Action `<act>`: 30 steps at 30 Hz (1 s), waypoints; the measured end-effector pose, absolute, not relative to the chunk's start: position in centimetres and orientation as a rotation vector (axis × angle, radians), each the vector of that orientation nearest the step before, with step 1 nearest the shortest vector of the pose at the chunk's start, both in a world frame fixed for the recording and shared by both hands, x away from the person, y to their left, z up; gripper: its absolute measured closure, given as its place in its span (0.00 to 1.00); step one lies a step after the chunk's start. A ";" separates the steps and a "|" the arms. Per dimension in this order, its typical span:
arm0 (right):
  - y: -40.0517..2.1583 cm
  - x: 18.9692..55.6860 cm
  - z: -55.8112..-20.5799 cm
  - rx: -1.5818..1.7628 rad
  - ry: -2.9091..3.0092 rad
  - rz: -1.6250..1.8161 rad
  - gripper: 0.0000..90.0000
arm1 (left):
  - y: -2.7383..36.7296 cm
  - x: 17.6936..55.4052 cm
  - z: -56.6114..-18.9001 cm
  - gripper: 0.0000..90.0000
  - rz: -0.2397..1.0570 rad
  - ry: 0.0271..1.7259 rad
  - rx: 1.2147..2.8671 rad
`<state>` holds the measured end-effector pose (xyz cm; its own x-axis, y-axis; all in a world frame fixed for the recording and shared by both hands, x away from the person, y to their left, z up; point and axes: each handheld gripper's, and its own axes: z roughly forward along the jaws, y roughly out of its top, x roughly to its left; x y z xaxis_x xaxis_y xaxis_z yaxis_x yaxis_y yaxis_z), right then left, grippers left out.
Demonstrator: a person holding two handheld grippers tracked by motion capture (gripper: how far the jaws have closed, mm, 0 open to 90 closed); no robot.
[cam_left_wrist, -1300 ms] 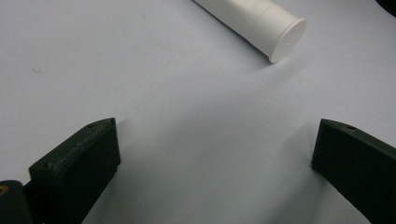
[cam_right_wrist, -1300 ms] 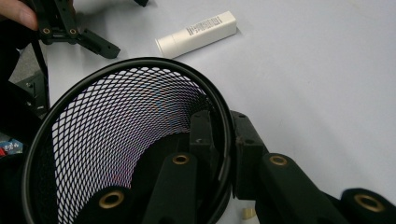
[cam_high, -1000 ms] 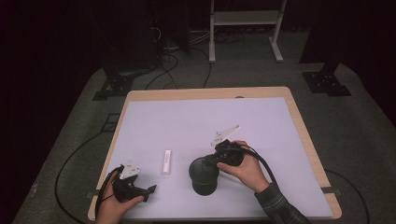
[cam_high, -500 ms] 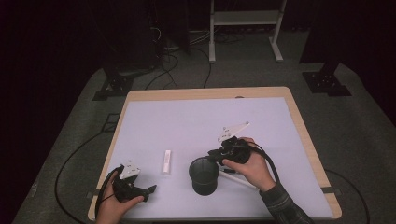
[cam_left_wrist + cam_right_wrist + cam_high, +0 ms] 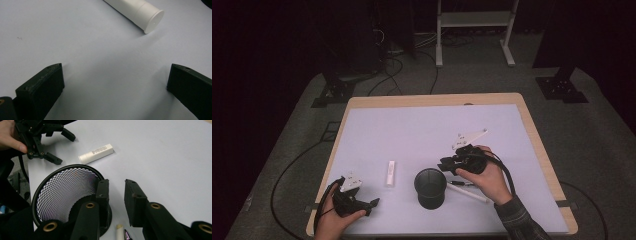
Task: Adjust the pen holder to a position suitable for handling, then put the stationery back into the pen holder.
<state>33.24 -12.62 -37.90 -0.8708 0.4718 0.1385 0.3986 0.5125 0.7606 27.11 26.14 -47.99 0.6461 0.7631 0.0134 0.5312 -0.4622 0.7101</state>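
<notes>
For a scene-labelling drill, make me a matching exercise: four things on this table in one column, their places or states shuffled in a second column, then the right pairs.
Things
1. mesh cup
2. white tube
3. pen
4. left gripper

Places or states
A. lies on the table just right of the cup, partly under the right hand
B. rests near the table's front left corner, jaws wide apart with nothing between them
C. stands upright, black, open at the top
D. lies flat between the left gripper and the cup

Pairs: 1-C, 2-D, 3-A, 4-B
</notes>
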 end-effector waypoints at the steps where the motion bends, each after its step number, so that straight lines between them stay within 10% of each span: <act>1: -12.8 33.2 -37.9 0.767 2.650 1.301 0.80 | 26.1 27.1 -48.0 0.00 0.435 1.001 2.176; 30: -19.9 33.3 -38.4 0.969 2.444 1.270 0.47 | 26.1 27.2 -47.9 0.00 0.435 0.998 2.182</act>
<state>33.33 -19.93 -38.45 -0.7581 0.6442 0.1012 0.4530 0.4086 0.7924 27.16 26.14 -47.95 0.6485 0.7611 0.0167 0.5304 -0.4674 0.7073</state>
